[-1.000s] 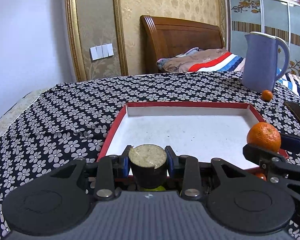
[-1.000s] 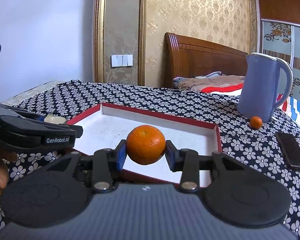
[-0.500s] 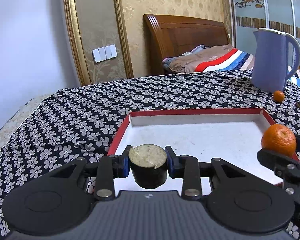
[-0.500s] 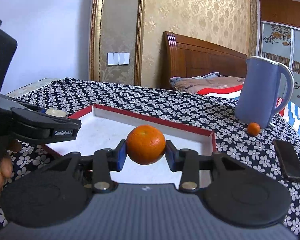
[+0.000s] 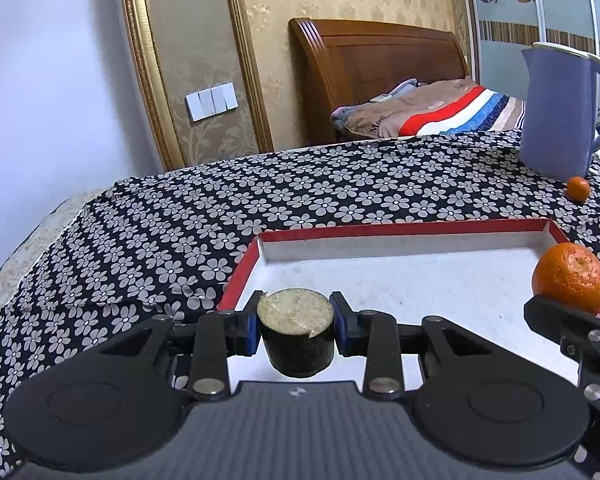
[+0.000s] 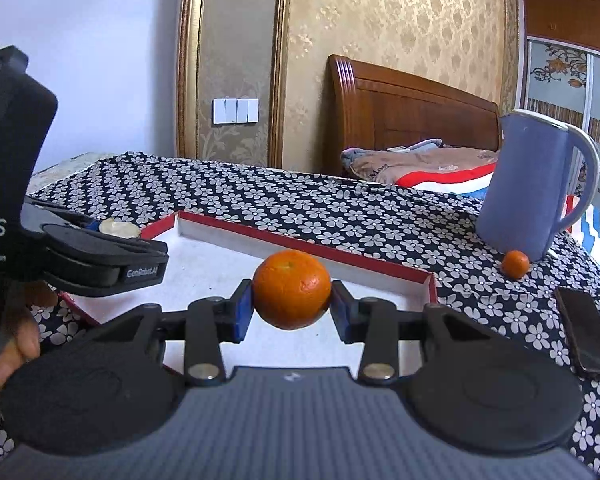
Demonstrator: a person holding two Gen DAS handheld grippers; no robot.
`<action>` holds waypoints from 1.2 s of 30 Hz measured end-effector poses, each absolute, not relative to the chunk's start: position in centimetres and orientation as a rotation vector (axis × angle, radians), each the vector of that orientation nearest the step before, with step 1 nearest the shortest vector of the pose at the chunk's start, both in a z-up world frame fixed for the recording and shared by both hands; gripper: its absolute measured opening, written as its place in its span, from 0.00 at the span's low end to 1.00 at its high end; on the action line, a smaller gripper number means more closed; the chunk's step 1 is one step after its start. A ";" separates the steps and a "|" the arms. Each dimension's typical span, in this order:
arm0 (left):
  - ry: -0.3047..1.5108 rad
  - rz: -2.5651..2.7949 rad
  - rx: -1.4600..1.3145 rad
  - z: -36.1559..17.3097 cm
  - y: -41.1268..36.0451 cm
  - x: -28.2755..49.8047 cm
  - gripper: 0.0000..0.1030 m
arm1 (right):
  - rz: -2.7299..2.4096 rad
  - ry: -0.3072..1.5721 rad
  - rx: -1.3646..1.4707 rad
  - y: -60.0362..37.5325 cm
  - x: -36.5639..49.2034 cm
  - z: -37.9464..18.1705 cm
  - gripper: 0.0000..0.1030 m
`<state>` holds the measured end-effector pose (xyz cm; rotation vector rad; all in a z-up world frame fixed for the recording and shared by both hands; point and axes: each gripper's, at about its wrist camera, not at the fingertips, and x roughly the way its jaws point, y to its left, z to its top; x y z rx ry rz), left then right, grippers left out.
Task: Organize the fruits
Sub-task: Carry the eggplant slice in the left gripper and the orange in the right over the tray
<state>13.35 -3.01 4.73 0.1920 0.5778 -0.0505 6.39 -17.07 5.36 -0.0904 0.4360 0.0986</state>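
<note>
Orange (image 6: 291, 294): it is sitting clamped between the blue pads of the right gripper (image 6: 292, 309), hanging above the near part of the tray (image 6: 308, 247).
Dark cut piece (image 5: 296, 331): a short dark cylinder with a pale cut top is being squeezed by the left gripper (image 5: 296, 330), held over the tray's near left corner (image 5: 242, 276).
Right gripper jaws: they are standing narrow, pressing on both sides of the orange.
Left gripper jaws: they are standing narrow, closing on the dark piece.
Tray: red-rimmed with a white floor, it is lying on the flowered cloth (image 5: 300, 192).
Small orange (image 6: 516, 264): it is resting on the cloth just beside the base of the blue jug (image 6: 528, 184), well apart from the tray.
Phone (image 6: 586, 332): it is lying flat on the cloth to the right of the tray.
Hand (image 6: 14, 344): part of it is showing under the left gripper's body at the left edge of the right wrist view.
</note>
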 end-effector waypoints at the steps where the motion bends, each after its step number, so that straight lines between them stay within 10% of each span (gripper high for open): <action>1: 0.579 -0.051 0.193 4.7 -3.1 13.6 0.33 | 0.098 0.439 -0.094 -17.0 6.6 5.4 0.37; 36: 0.679 -0.074 0.222 2.6 -4.7 21.3 0.33 | 0.063 0.563 -0.087 -17.7 14.6 3.6 0.37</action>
